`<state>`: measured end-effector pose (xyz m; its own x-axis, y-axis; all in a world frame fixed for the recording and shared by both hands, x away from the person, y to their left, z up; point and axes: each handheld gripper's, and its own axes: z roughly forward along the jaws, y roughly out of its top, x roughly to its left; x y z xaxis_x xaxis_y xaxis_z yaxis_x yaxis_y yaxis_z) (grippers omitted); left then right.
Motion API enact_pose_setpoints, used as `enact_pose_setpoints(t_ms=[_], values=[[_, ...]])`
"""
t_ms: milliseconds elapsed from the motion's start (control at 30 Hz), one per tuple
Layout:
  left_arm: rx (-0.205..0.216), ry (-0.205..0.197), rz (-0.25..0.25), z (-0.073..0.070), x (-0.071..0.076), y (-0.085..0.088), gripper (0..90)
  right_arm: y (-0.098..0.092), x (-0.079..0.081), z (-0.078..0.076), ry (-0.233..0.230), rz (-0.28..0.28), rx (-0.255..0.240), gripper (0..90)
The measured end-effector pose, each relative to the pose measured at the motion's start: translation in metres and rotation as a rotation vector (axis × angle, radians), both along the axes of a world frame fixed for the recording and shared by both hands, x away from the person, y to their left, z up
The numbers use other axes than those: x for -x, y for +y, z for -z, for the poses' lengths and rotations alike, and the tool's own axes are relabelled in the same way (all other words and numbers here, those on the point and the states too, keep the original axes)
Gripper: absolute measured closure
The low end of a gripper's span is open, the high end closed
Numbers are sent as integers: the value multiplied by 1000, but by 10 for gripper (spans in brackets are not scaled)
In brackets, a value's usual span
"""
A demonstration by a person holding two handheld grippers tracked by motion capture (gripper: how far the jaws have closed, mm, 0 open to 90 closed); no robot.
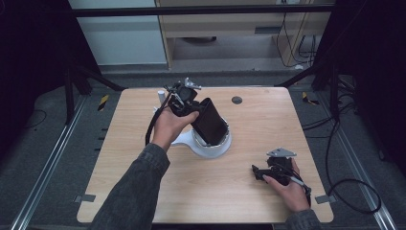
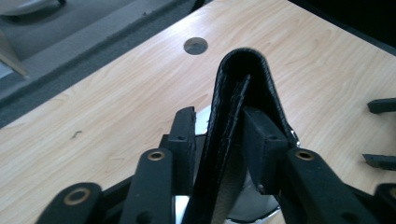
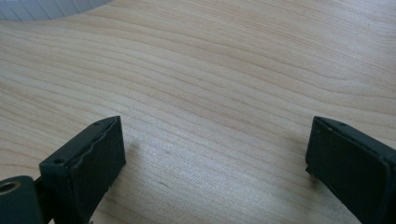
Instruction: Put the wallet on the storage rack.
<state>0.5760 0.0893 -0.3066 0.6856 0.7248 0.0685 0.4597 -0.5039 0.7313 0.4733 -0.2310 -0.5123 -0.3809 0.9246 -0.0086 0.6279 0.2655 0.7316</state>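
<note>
A black textured wallet (image 1: 211, 123) stands tilted, its lower end inside a white round dish (image 1: 212, 149) with a handle near the table's middle. My left gripper (image 1: 200, 112) reaches it from the upper left. In the left gripper view the wallet (image 2: 244, 84) stands edge-on between the jaws of the left gripper (image 2: 217, 117). One pad touches it, and a thin gap shows at the other pad, so the jaws are open around it. My right gripper (image 1: 256, 172) rests low on the table at the right, open wide (image 3: 215, 140) over bare wood.
The wooden table (image 1: 143, 187) has a round grey hole (image 1: 236, 100) at the back centre. A small white cylinder (image 1: 161, 94) stands behind the left hand. Cables trail off the right side. The right gripper's jaw tips (image 2: 380, 133) show at the edge of the left gripper view.
</note>
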Motion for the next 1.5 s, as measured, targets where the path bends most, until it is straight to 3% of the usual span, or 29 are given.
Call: enact_pose_setpoints(t_ms=[233, 467, 633, 733, 1067, 1367, 1500], values=[[-9, -14, -5, -2, 0, 1, 736, 0, 0, 0, 1, -2, 2, 48], [-10, -15, -8, -3, -2, 1, 753, 0, 0, 0, 2, -3, 1, 48], [-7, -21, -10, -4, 0, 2, 708, 0, 1, 0, 2, -4, -1, 48], [9, -51, -15, -8, 1, 4, 670, 0, 0, 0, 2, -5, -1, 48], [44, -86, -24, -15, 6, 11, 669, 0, 1, 0, 1, -5, -1, 48], [46, -122, -3, -23, 17, 14, 624, 1, 1, 0, 2, -4, -3, 48], [52, -150, 11, -28, 25, 15, 526, 1, 1, 0, 2, -4, -3, 48]])
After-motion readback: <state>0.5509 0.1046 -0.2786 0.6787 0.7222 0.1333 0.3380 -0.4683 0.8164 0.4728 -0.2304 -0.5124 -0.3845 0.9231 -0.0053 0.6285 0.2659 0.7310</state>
